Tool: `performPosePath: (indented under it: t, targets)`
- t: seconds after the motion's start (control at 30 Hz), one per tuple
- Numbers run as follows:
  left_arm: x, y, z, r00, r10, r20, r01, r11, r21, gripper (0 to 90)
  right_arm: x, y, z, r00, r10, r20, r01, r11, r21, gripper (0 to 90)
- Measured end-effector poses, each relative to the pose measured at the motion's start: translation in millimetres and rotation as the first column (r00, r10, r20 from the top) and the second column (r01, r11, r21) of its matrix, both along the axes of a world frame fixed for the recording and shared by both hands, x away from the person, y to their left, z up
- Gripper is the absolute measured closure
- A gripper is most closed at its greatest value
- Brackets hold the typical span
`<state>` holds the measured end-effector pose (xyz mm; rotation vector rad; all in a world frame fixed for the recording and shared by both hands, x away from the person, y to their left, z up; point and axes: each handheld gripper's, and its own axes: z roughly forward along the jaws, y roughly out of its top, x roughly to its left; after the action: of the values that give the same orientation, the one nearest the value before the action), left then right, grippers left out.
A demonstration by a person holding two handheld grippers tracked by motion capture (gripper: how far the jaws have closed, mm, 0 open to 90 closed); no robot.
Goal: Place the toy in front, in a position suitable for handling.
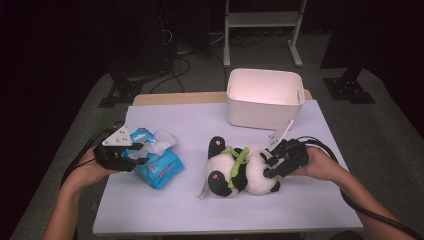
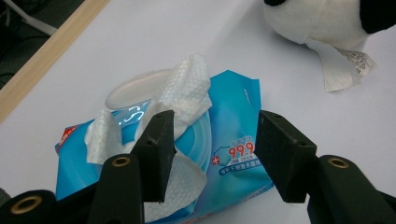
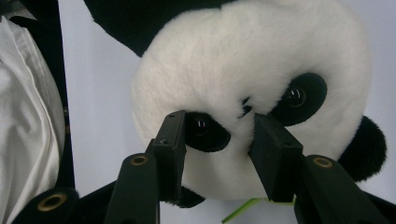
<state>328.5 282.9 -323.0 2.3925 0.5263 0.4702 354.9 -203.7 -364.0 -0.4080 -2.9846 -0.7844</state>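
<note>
A blue wet-wipes pack (image 1: 162,170) (image 2: 233,98) lies at the table's left with its round lid flipped up. A white wipe (image 2: 189,81) sticks out of the opening. My left gripper (image 1: 140,157) (image 2: 217,140) hovers just over the pack, its jaws apart and nothing pinched between the pads; the wipe runs behind one jaw. A panda plush (image 1: 250,172) (image 3: 243,56) with a green strap lies on its back mid-table. My right gripper (image 1: 272,167) (image 3: 219,135) has its jaws on the panda's face, one pad by an eye patch, one beside the nose.
A white plastic bin (image 1: 265,107) stands at the back right of the lilac table (image 1: 200,210). The panda's fabric tag (image 2: 343,65) trails toward the pack. A wooden edge (image 2: 51,51) borders the table's far side. A white frame (image 1: 262,20) stands on the floor beyond.
</note>
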Motion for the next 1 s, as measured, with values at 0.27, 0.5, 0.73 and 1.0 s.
performPosePath:
  t: [0.27,0.5,0.73,1.0]
  targets:
    - [-1.0,5.4,4.1,1.0000,0.006,0.005,-0.006,1.0000,0.004,46.6,0.4,0.6,0.2,1.0000,0.001,-0.003,-0.001,1.000,-0.003,55.2]
    - [5.4,7.9,0.1,0.9998,0.018,-0.012,-0.018,0.9996,0.020,46.6,0.2,1.0,0.1,1.0000,0.004,-0.001,-0.004,1.000,-0.004,54.2]
    - [15.7,8.2,-10.2,0.9981,0.050,-0.034,-0.049,0.9980,0.041,46.6,0.0,1.0,-0.1,1.0000,0.006,0.000,-0.006,1.000,-0.004,53.8]
    - [25.4,1.1,-20.3,0.9968,0.068,-0.041,-0.065,0.9946,0.081,57.4,0.2,1.6,-0.1,1.0000,0.008,0.004,-0.008,1.000,-0.007,53.4]
